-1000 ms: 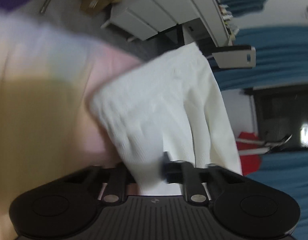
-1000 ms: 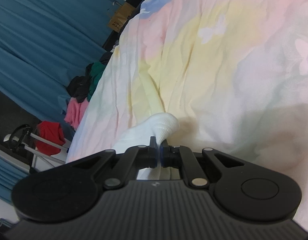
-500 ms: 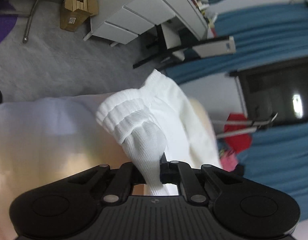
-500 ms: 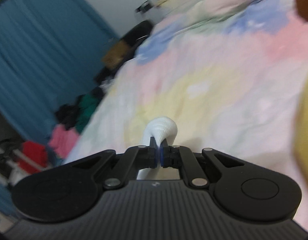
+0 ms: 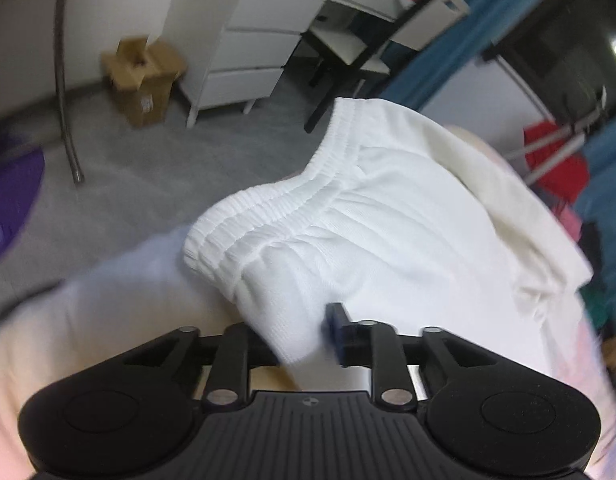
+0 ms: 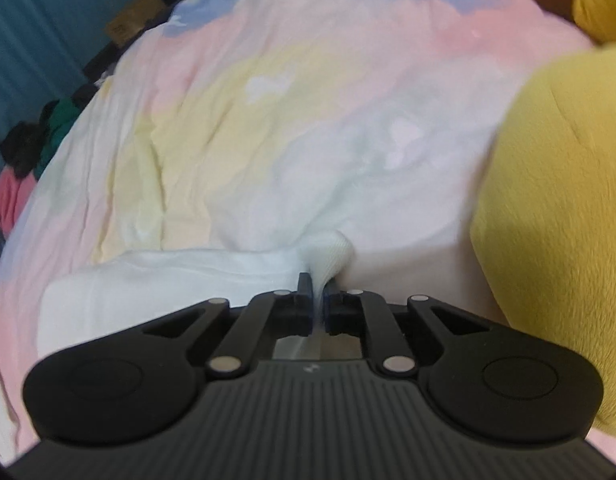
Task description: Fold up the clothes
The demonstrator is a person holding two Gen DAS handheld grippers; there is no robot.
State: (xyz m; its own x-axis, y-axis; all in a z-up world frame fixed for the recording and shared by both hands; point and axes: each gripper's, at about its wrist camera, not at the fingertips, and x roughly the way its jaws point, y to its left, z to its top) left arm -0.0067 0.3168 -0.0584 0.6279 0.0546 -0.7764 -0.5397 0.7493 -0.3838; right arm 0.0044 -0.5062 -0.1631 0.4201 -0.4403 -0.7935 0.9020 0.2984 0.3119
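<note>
1. Here, the white knit shorts with a ribbed elastic waistband (image 5: 388, 220) lie on the pastel tie-dye bedsheet (image 6: 308, 100), near the bed's edge.
2. The left gripper (image 5: 304, 336) has its fingers clamped on cloth just below the waistband.
3. The right gripper (image 6: 317, 296) pinches a bunched white fold between nearly closed fingers.
4. A yellow plush toy (image 6: 556, 220) crowds the right side; open sheet stretches ahead.
5. Beyond the bed: grey floor (image 5: 168, 168), a white drawer unit (image 5: 248, 60), a cardboard box (image 5: 142, 76), blue curtains (image 5: 488, 4).

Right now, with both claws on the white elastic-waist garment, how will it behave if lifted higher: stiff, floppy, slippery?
Likely floppy: the white knit garment with the ribbed elastic waistband drapes and bunches around the left claw. Probably light: the thin pinch in the right claw holds a puffed fold without visible strain. The textured knit looks grippy rather than slick, but the pinch is small, so it may slip out.
</note>
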